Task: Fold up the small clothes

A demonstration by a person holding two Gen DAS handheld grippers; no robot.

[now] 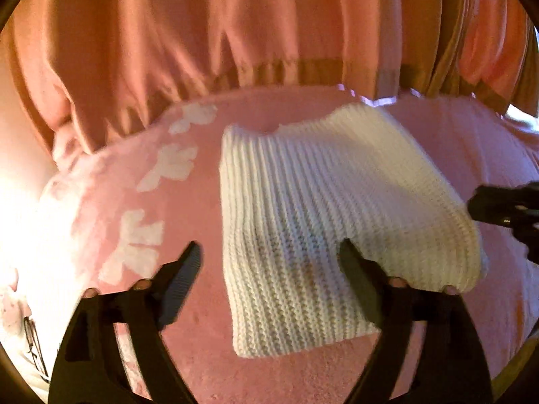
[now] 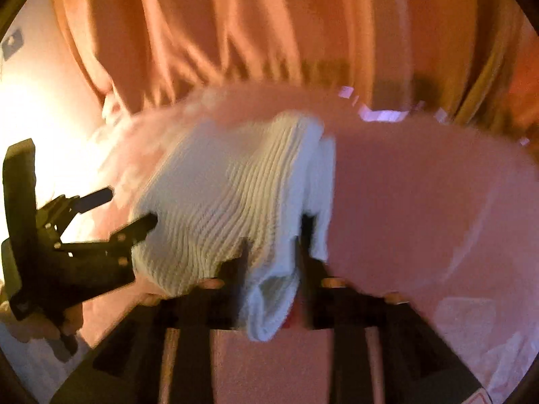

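Resting half-folded on the pink blanket (image 1: 188, 303), the white knit garment (image 1: 320, 208) has its edge between the half-open right tool (image 2: 273, 239), probably for another fold, while the left tool (image 1: 269, 262) hovers wide and empty.

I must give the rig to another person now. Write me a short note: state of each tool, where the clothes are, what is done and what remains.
Left tool: open wide, holding nothing, at the near left corner of the white knit garment.
Right tool: jaws apart, a flap of the garment hangs between them; the blurred view does not show a firm grip.
Garment lies on the pink blanket, already folded into a rough rectangle.
Left: tidy the right edge, flatten it, release.
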